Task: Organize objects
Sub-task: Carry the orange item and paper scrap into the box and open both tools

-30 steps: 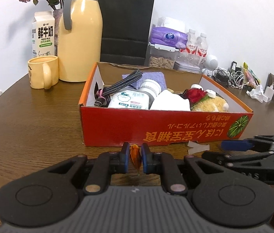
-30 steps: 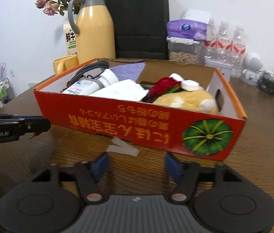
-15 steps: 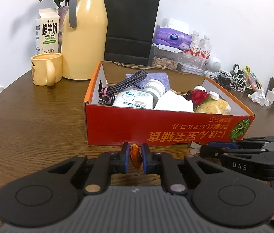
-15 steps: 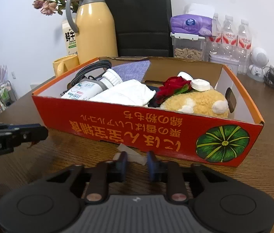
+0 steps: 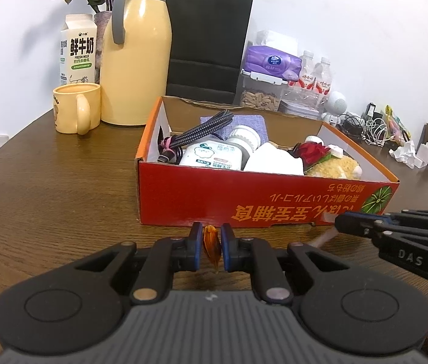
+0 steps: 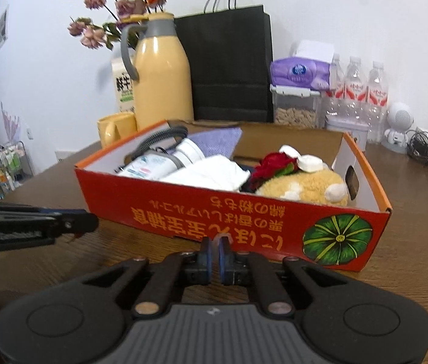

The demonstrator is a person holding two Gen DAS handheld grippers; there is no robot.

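The left gripper point(image 5: 212, 247) is clamped on a small orange wrapper point(image 5: 211, 244), just in front of the red cardboard box point(image 5: 262, 203) on the wooden table point(image 5: 47, 182). The right gripper point(image 6: 214, 253) has its fingers pressed nearly together on what looks like a pale scrap of paper point(image 6: 221, 236), blurred here, close to the box's front wall. Bare tabletop lies left of the box, toward the yellow mug point(image 5: 75, 107)
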